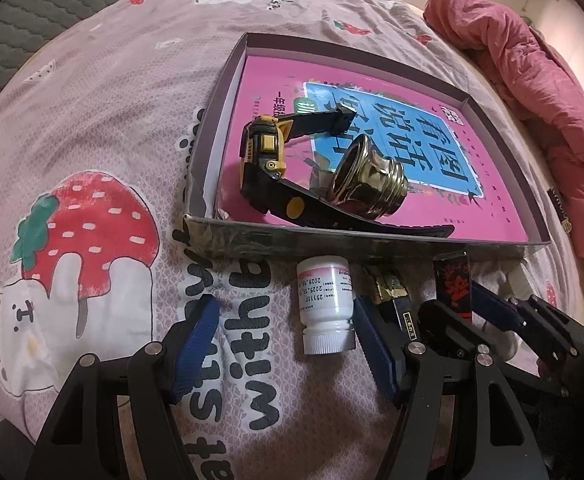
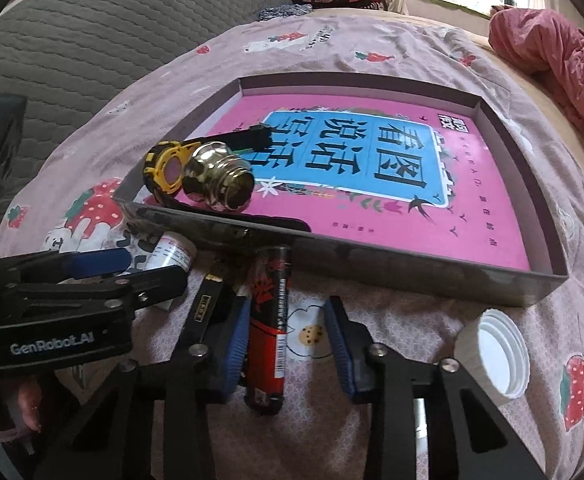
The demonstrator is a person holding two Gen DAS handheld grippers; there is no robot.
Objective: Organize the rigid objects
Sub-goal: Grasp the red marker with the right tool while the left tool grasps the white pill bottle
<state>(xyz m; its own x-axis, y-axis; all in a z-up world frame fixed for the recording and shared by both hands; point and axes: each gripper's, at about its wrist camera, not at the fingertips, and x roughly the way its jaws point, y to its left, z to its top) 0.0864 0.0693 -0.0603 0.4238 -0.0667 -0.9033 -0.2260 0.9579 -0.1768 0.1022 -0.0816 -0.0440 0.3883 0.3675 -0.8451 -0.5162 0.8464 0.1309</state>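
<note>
In the right wrist view a red and black tube [image 2: 269,320] lies on the bedsheet between the fingers of my right gripper [image 2: 287,304]. The left pad [image 2: 237,340] touches it; the right pad stands apart, so the jaws are open. My left gripper [image 1: 285,302] is open, and a white pill bottle [image 1: 326,304] lies on its side between its fingers, close to the right one. A black bar with a gold label [image 1: 392,292] lies between the bottle and the tube [image 1: 454,284]. The shallow box [image 1: 372,246] just beyond holds a pink book [image 1: 472,216], a yellow and black watch [image 1: 263,160] and a brass fitting [image 1: 372,184].
A white screw cap [image 2: 496,348] lies on the sheet right of my right gripper. A pink quilt [image 1: 532,80] is bunched at the far right. A grey padded headboard [image 2: 91,40] rises at the back left. The strawberry-print sheet [image 1: 91,140] spreads left of the box.
</note>
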